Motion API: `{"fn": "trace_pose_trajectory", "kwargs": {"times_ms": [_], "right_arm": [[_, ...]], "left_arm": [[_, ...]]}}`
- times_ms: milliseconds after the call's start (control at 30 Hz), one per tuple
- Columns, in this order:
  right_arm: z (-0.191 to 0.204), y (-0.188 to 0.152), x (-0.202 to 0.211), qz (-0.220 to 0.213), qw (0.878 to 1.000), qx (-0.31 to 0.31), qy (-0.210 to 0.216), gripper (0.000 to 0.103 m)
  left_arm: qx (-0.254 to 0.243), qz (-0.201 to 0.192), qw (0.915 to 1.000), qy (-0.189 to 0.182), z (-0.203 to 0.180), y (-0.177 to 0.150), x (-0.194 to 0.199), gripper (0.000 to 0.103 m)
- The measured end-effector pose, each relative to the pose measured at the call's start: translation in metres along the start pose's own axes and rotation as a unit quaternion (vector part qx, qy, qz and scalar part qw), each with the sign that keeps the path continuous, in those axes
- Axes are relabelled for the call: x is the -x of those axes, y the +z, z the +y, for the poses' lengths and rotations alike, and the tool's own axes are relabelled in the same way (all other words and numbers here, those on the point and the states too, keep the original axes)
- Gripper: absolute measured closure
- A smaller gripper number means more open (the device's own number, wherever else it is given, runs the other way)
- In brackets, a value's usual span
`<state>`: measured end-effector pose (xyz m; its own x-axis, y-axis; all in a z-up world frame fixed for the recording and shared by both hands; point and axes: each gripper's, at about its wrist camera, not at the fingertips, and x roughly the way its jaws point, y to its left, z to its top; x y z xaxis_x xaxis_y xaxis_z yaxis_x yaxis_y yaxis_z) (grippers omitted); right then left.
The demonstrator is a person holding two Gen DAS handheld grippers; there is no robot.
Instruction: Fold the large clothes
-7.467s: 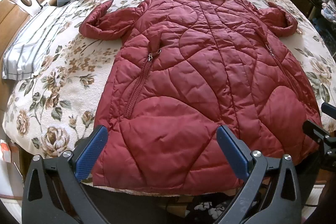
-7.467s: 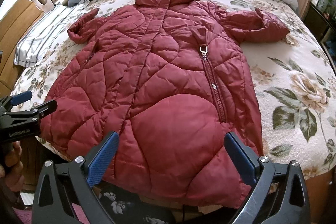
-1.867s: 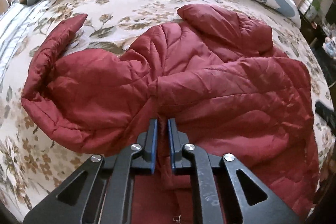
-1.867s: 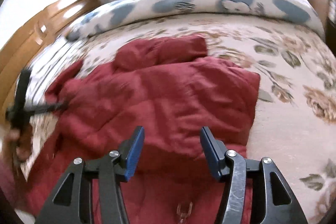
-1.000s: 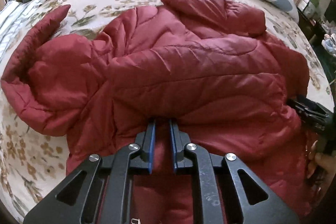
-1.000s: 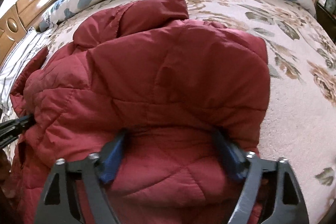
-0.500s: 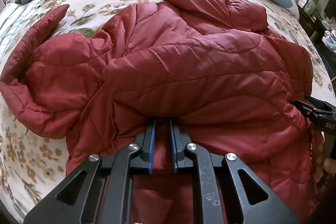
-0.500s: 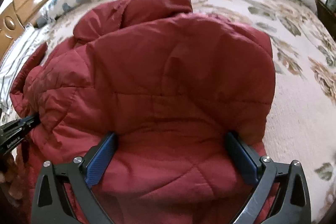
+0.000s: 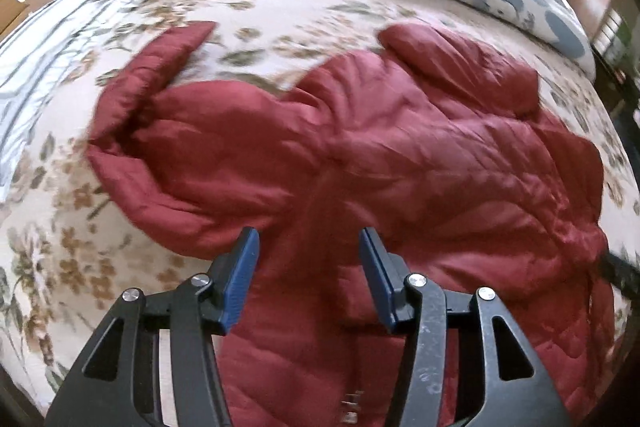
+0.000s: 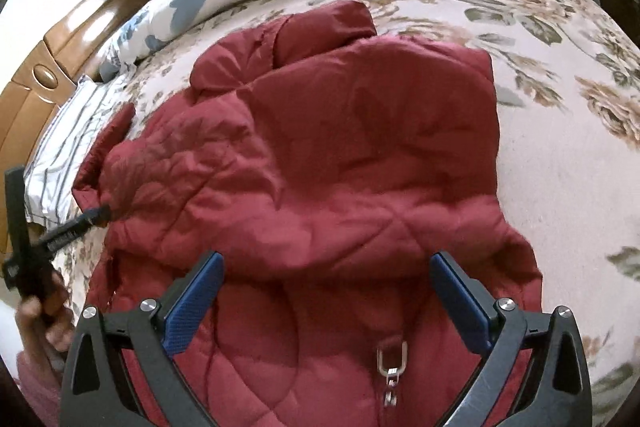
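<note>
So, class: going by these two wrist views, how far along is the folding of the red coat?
Done: the red coat's lower half lies doubled over its upper body on the bed. In hand: nothing; the left gripper and right gripper are both open above the fabric. Left: one sleeve sticks out on the floral cover, so it needs tucking in, probably before a further fold.

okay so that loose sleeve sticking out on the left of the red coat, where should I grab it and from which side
Judging by its pose, take the sleeve near its cuff tip with the left tongs, coming from the coat's left side. That end lies flat on the floral bedspread, pointing away from the coat, free to fold inward.
</note>
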<state>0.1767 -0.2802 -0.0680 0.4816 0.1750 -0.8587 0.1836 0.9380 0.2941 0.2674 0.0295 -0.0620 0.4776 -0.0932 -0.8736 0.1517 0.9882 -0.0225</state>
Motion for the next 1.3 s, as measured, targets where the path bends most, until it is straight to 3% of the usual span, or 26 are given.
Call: {"fn": "trace_pose_trajectory", "kwargs": {"times_ms": [400, 600, 700, 867, 900, 933, 1033, 1100, 1300], "right_arm": [[0.033, -0.023, 0.009, 0.000, 0.999, 0.046, 0.024, 0.001], [0.043, -0.028, 0.023, -0.017, 0.998, 0.057, 0.030, 0.001], [0.045, -0.031, 0.030, -0.025, 0.997, 0.055, 0.041, 0.001], [0.046, -0.037, 0.036, -0.026, 0.997, 0.044, 0.066, 0.001], [0.047, -0.038, 0.036, -0.025, 0.996, 0.043, 0.070, 0.001], [0.047, -0.040, 0.037, -0.024, 0.996, 0.042, 0.072, 0.001], [0.049, -0.045, 0.041, -0.024, 0.996, 0.045, 0.075, 0.001], [0.050, -0.047, 0.044, -0.028, 0.996, 0.051, 0.074, 0.001], [0.051, -0.048, 0.050, -0.041, 0.995, 0.053, 0.073, 0.002]], "left_arm": [[0.033, -0.017, 0.9978, 0.055, 0.053, 0.031, 0.004, 0.052], [0.031, -0.026, 0.9912, 0.126, 0.080, 0.082, -0.019, 0.046], [0.029, -0.016, 0.9855, 0.166, 0.091, 0.103, -0.042, 0.045], [0.013, 0.046, 0.9736, 0.223, 0.106, 0.122, -0.100, 0.045], [0.012, 0.052, 0.9720, 0.229, 0.109, 0.123, -0.106, 0.050], [0.016, 0.057, 0.9708, 0.232, 0.113, 0.123, -0.112, 0.065], [0.047, 0.058, 0.9747, 0.211, 0.126, 0.123, -0.111, 0.085], [0.058, 0.042, 0.9786, 0.193, 0.128, 0.122, -0.099, 0.091], [0.105, 0.007, 0.9891, 0.103, 0.123, 0.110, -0.056, 0.094]]}}
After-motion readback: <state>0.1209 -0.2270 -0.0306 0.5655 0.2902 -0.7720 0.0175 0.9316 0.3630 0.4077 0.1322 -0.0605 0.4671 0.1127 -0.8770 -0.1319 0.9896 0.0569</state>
